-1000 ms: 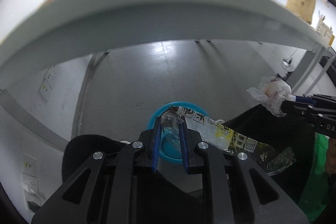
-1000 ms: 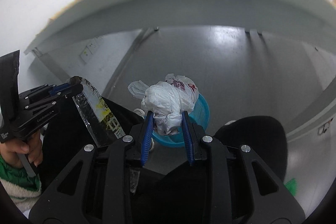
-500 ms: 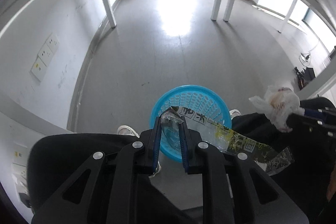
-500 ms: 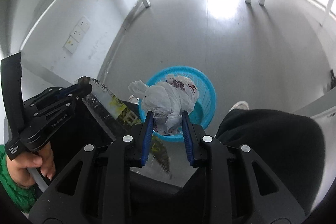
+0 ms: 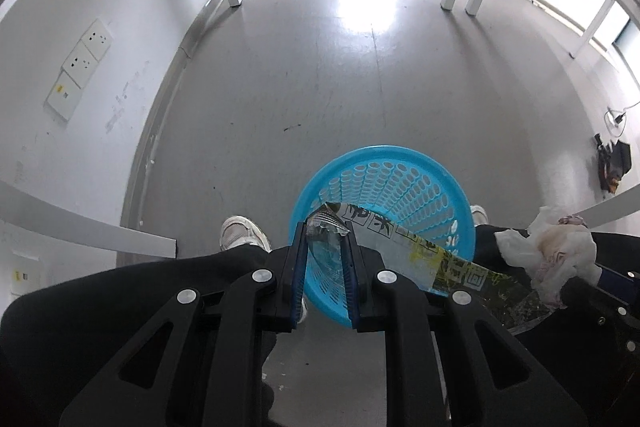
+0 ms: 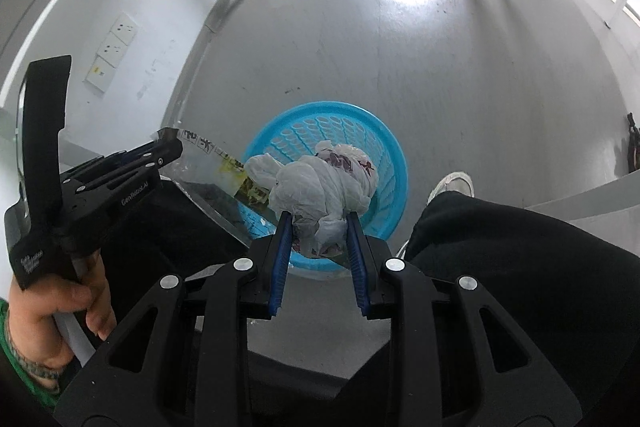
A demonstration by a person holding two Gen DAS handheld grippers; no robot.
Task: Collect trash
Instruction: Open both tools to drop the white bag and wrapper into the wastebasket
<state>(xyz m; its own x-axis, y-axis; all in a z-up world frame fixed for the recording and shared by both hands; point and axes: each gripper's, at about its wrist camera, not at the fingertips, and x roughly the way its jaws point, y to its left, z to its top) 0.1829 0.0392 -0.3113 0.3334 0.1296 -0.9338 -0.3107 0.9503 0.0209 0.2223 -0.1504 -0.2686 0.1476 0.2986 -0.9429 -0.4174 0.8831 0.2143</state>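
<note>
Holding two pieces of trash over blue bin (image 5: 384, 223) on floor (image 5: 320, 75), both claws pointing steeply down. Left claw (image 5: 325, 255) clamped on end of clear printed wrapper (image 5: 420, 251); rest of wrapper trails off to the right, across bin rim and beyond it. Right claw (image 6: 320, 227) clamped on crumpled white plastic bag (image 6: 320, 183), bag bunched above the blue pads, directly over bin mouth. Bin sits between the feet; shoe (image 5: 240, 233) just beside its left rim.

Judged step: drop both items in bin. Not yet released.

To do well:
- bag already centred over opening; should fall clean once pads part
- wrapper the harder one: long, light, likely to drape over rim or slide out. Better to bring left claw nearer bin centre and lower, so trailing end hangs inside the wall before letting go
- keep the two claws apart so wrapper does not snag on bag
- avoid knocking bin; light plastic, probably tips easily
</note>
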